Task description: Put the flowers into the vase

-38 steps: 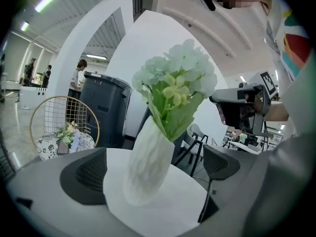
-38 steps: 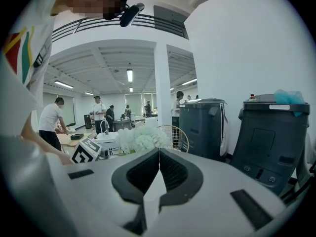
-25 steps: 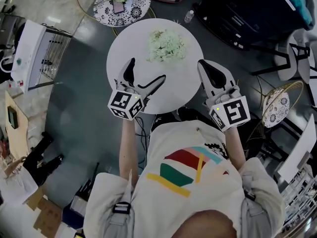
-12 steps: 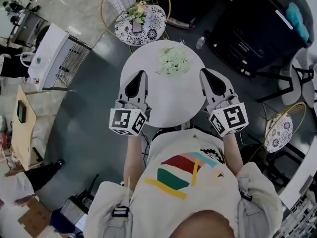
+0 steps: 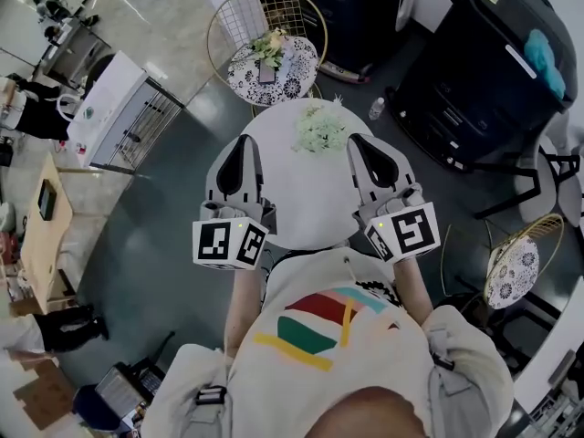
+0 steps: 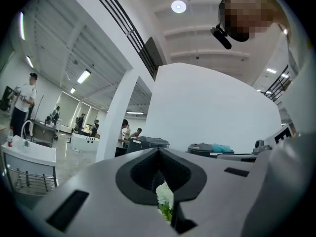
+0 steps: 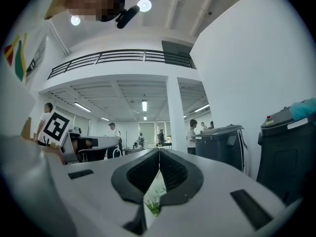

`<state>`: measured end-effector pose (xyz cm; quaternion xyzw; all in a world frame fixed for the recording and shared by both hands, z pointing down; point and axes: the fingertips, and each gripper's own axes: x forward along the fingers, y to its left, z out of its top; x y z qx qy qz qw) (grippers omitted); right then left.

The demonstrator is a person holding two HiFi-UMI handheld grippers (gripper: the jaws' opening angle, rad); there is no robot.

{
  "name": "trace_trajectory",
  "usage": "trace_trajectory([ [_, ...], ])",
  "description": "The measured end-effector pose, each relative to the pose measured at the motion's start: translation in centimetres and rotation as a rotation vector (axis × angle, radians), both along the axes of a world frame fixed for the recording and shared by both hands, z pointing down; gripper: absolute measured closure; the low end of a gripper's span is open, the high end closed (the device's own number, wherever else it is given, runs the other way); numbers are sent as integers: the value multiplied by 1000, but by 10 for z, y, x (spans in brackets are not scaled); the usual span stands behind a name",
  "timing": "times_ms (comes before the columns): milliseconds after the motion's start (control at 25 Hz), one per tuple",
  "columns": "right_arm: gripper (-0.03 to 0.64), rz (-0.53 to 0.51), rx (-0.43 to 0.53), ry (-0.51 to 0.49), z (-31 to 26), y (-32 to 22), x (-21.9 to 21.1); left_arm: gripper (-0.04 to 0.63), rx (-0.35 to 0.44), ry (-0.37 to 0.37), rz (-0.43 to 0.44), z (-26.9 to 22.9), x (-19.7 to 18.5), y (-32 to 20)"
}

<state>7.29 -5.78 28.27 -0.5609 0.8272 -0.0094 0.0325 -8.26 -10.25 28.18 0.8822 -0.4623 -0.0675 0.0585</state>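
Observation:
A bunch of pale green and white flowers (image 5: 321,128) lies at the far side of the round white table (image 5: 301,194). My left gripper (image 5: 239,140) hovers over the table's left part, short of the flowers and apart from them. Its jaws have just been closing and now stand shut, with nothing between them. My right gripper (image 5: 358,142) is held over the table's right part, also shut and empty. In the left gripper view (image 6: 159,150) and the right gripper view (image 7: 159,151), a bit of the flowers (image 6: 164,199) (image 7: 155,194) shows through the slot below the closed jaws. No vase can be made out.
Beyond the white table stands a small patterned table (image 5: 294,78) in a wire frame, with flowers and a phone on it. A water bottle (image 5: 377,108) stands on the floor. Black bins (image 5: 484,62) are at the right, a white cart (image 5: 119,108) at the left, another patterned stool (image 5: 511,267) at the near right.
The left gripper's jaws went from wide open to shut. Both grippers rose and levelled out; the table and flowers now look smaller and farther off.

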Motion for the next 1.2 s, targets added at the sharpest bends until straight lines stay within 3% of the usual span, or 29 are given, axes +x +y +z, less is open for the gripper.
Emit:
trace_trajectory([
  [360, 605, -43, -61, -69, 9, -3, -13, 589, 2, -79, 35, 1, 18, 12],
  [1200, 604, -56, -91, -62, 21, -7, -14, 589, 16, -72, -15, 3, 3, 0],
])
